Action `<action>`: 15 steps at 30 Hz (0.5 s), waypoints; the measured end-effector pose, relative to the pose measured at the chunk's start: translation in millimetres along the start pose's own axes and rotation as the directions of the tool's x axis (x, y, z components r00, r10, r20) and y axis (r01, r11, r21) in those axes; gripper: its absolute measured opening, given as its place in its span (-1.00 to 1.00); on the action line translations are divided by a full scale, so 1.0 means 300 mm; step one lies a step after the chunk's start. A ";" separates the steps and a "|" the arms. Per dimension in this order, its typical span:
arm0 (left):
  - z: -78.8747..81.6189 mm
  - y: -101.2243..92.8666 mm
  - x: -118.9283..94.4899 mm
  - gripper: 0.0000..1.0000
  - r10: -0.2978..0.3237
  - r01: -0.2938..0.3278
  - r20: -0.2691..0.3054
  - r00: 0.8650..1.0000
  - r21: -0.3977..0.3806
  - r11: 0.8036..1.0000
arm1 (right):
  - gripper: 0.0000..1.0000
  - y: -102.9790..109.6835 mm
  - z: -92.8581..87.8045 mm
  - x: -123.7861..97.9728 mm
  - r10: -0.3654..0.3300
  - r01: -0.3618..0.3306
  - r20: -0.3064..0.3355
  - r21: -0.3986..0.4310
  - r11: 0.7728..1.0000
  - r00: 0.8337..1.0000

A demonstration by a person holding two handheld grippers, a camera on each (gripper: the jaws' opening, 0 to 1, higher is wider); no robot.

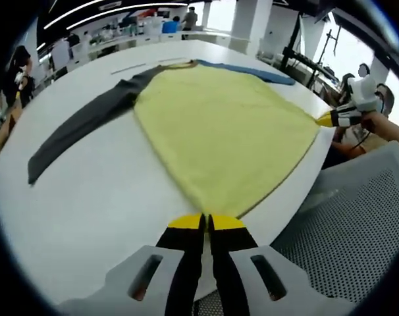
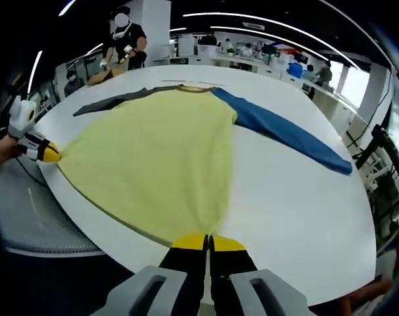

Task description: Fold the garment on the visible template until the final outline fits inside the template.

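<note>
White round table [image 1: 87,197] in an open office, desks and people behind. Shirt [image 1: 219,131] lies flat on the table, hem at the near edge, collar far. Left gripper [image 1: 206,222]: jaws together, clamped on one hem corner. Right gripper [image 2: 208,242]: jaws together, clamped on the other hem corner. Both pinch the hem probably to lift it evenly and fold toward the collar. Farther from the hem, grey sleeve [image 1: 81,125] and blue sleeve [image 2: 285,135] spread outward. Template not discernible.
</note>
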State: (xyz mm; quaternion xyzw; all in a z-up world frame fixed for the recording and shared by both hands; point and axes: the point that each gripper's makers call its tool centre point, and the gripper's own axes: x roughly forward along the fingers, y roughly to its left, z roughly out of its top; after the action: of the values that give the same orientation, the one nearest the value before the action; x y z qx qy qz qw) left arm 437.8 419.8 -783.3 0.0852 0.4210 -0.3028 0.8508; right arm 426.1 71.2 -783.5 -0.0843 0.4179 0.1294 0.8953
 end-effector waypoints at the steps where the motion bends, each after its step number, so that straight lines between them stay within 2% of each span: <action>1: -0.003 0.001 0.001 -0.99 0.002 -0.002 -0.003 1.000 -0.001 1.000 | -1.00 0.000 0.000 0.000 0.001 -0.001 0.000 0.000 1.000 1.000; 7: -0.012 0.008 0.008 -0.99 0.010 -0.010 -0.010 1.000 -0.012 1.000 | -1.00 0.011 -0.009 0.010 0.006 -0.006 -0.006 -0.003 1.000 1.000; 12: -0.013 0.011 0.005 -0.97 0.007 -0.007 -0.007 1.000 -0.023 1.000 | -1.00 0.014 -0.008 0.013 0.013 -0.014 -0.003 -0.078 0.997 1.000; 15: -0.008 0.021 -0.001 -0.88 0.009 -0.009 0.007 1.000 -0.018 1.000 | -1.00 0.015 -0.007 0.010 0.019 -0.019 0.005 -0.084 0.996 1.000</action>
State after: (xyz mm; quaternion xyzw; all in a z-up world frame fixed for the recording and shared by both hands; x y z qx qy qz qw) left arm 439.8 426.0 -785.4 0.0784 0.4204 -0.2957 0.8542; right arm 425.2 75.4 -787.4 -0.1173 0.4103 0.1554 0.8909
